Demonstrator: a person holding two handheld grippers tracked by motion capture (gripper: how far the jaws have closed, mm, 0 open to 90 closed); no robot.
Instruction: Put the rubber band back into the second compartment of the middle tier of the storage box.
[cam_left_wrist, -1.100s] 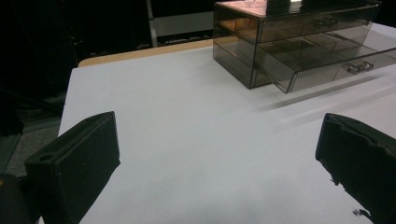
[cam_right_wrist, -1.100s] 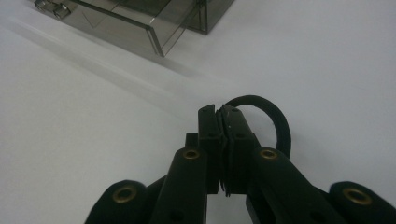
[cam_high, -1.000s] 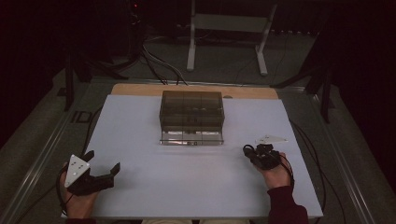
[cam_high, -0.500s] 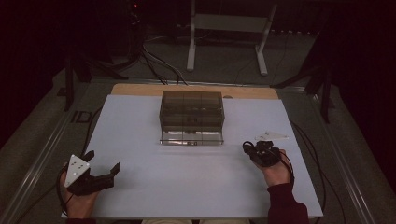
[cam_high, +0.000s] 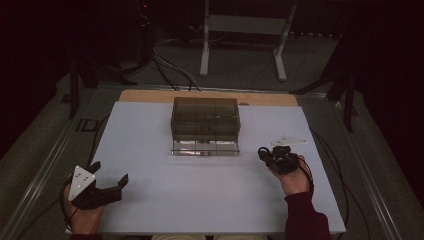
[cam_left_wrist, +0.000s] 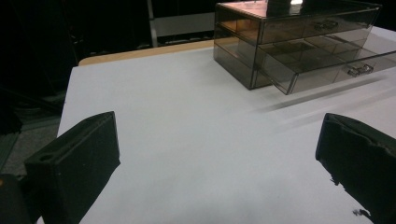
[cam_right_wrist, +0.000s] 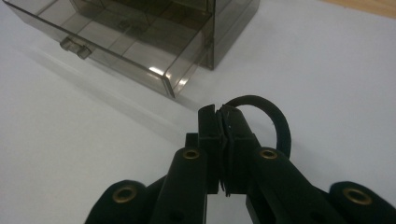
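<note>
A thin black rubber ring (cam_right_wrist: 275, 122), a closed loop, is pinched between the clenched jaws of the right gripper (cam_right_wrist: 223, 140), just above the white table (cam_high: 200, 200), near the smoky clear drawer box (cam_high: 205, 122) whose bottom drawer (cam_right_wrist: 116, 53) stands pulled out. The left gripper (cam_high: 107, 172) rests spread wide, empty. No legible writing.

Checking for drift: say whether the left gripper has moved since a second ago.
No. The left gripper sits as far from the drawer box and the table's left edge as before.
</note>
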